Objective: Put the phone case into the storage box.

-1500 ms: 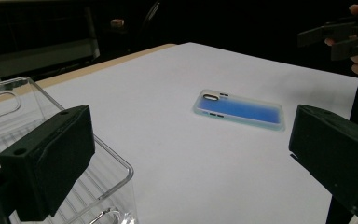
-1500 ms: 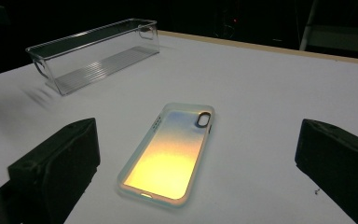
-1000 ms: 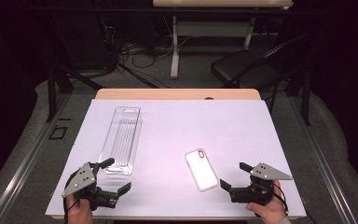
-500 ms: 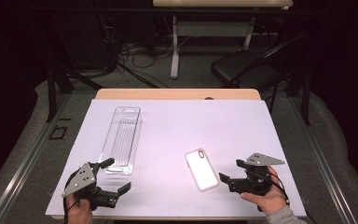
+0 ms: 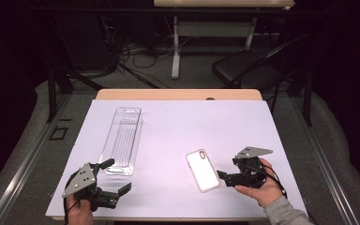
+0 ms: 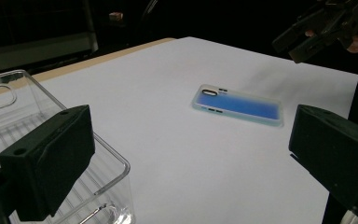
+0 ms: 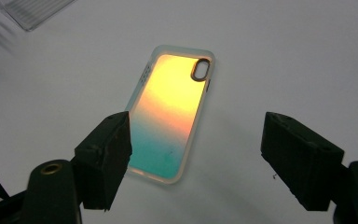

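Right gripper (image 5: 224, 176) has lifted off the sheet and edged toward the phone case (image 5: 203, 169); jaws have just been closing, nothing between them, released. Case flat, sheet centre-right, at the gripper's 9 o'clock, bare sheet all round. Left gripper (image 5: 122, 191) rests at 7 o'clock, jaws spread, beside clear tray (image 5: 122, 140). No legible writing.

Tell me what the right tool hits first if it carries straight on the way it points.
Most likely the iridescent phone case lying flat on the white sheet: the right tool, jaws open, aims at its near end.
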A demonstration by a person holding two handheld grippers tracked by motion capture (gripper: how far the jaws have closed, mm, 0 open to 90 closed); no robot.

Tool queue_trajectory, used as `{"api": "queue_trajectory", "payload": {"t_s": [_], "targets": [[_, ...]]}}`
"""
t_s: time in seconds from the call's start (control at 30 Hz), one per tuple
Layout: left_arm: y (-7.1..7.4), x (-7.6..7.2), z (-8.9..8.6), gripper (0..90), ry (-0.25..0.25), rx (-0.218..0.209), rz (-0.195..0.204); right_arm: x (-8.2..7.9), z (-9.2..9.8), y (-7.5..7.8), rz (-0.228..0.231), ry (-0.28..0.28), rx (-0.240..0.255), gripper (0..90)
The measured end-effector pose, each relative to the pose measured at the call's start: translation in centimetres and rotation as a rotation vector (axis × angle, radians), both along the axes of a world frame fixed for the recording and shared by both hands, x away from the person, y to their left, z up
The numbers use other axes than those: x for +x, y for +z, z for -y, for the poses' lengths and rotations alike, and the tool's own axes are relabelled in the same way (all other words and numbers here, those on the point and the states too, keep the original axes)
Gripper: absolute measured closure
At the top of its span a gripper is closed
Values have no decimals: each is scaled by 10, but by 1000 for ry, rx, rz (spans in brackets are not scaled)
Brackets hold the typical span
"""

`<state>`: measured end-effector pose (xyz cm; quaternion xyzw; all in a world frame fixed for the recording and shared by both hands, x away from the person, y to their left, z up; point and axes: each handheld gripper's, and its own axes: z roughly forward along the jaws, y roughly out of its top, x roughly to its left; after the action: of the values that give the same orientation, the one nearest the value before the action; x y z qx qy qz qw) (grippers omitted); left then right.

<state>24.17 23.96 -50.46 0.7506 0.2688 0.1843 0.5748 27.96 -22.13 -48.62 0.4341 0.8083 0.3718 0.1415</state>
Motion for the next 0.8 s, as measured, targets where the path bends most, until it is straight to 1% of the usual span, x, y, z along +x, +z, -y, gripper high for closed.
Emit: {"api": "queue_trajectory", "payload": {"t_s": [0.17,0.33,0.37,0.47,0.5,0.57,0.7,0.73,0.8], "targets": [[0,0,0,5,-1,-3,-1,8,-7,6,-50,-7,-21,276],[-1,0,0,5,-3,-3,-3,13,-11,10,-72,-8,-23,301],[-1,0,0,5,-3,-3,-3,15,-13,12,-82,0,-34,305],[-1,0,0,5,-2,-3,-4,18,-15,12,-86,-3,-42,311],[-1,0,0,5,0,-2,-4,20,-18,12,-96,-8,-45,325],[-1,0,0,5,3,0,-4,21,-18,12,-98,-5,-45,332],[-1,0,0,5,2,2,-5,26,-22,13,-125,-20,-45,393],[-1,0,0,5,1,3,-5,29,-22,12,-135,-17,-49,437],[-1,0,0,5,1,4,-5,29,-23,13,-143,-16,-47,447]]}}
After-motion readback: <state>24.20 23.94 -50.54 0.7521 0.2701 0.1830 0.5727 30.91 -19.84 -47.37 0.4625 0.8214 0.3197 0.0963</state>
